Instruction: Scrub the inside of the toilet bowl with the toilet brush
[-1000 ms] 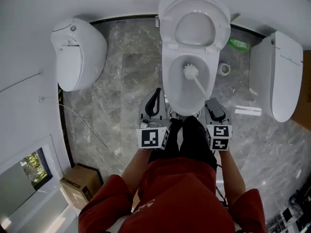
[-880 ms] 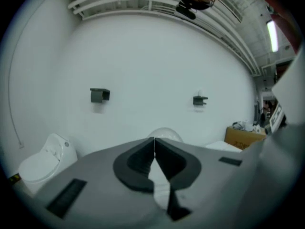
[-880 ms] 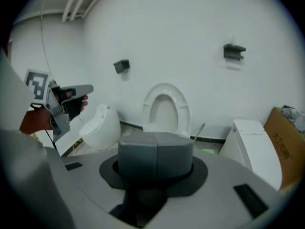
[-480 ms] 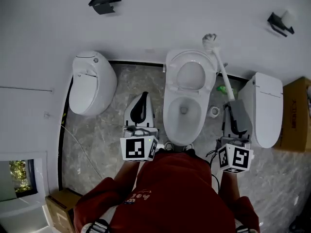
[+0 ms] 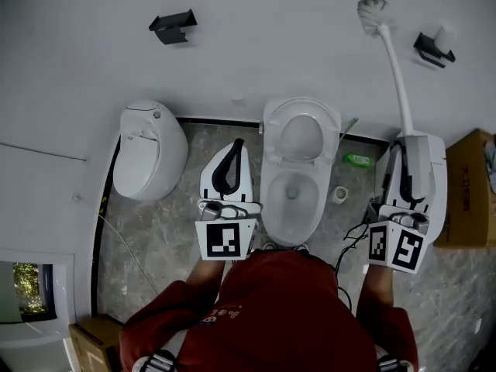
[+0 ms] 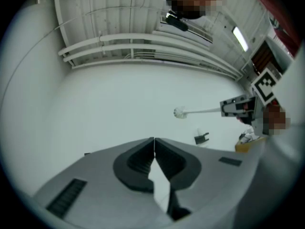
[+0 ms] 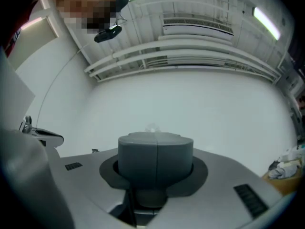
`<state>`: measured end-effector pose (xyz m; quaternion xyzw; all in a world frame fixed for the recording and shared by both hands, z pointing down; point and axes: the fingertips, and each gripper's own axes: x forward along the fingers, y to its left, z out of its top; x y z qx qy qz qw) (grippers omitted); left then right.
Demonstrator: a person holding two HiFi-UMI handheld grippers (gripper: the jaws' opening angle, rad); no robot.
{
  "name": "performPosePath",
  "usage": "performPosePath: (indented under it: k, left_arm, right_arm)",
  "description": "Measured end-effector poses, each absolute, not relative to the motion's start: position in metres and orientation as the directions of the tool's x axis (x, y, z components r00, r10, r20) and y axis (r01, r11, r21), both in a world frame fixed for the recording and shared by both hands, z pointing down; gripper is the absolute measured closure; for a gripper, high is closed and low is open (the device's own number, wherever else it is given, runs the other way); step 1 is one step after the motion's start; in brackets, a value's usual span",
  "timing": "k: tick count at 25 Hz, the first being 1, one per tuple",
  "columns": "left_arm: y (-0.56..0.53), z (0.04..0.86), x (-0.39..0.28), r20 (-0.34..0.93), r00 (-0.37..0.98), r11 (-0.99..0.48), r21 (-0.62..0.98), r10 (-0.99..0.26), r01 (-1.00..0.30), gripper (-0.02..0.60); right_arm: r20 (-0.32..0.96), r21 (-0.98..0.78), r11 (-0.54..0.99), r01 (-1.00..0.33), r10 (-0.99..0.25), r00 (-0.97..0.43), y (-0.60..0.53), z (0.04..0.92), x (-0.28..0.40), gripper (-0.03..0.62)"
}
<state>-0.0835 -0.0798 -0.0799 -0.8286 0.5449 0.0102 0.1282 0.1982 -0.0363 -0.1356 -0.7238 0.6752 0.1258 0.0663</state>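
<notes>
Clamping the toilet brush (image 5: 392, 72), our right gripper (image 5: 405, 149) (left gripper (image 5: 235, 147) closed, empty) aims it wallward. Toilet bowl (image 5: 268, 200) lies lower-left.

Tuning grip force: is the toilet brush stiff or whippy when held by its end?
Probably stiff: the toilet brush shows a thin white shaft that looks near straight with the head up. Likely light, but the long lever could twist it in the jaws of the right gripper, shut on its thick grey handle.
</notes>
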Motion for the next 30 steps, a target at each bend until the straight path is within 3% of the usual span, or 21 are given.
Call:
performPosePath:
  k: [30]
  left_arm:
    - [-0.070,-0.083,-0.058,-0.134,0.412,-0.390,-0.161,-0.901,-0.907,0.583]
  right_arm:
    - [-0.182,0.075,-0.052,-0.996,-0.983,0.038,-0.041,-0.111,0.206,0.448]
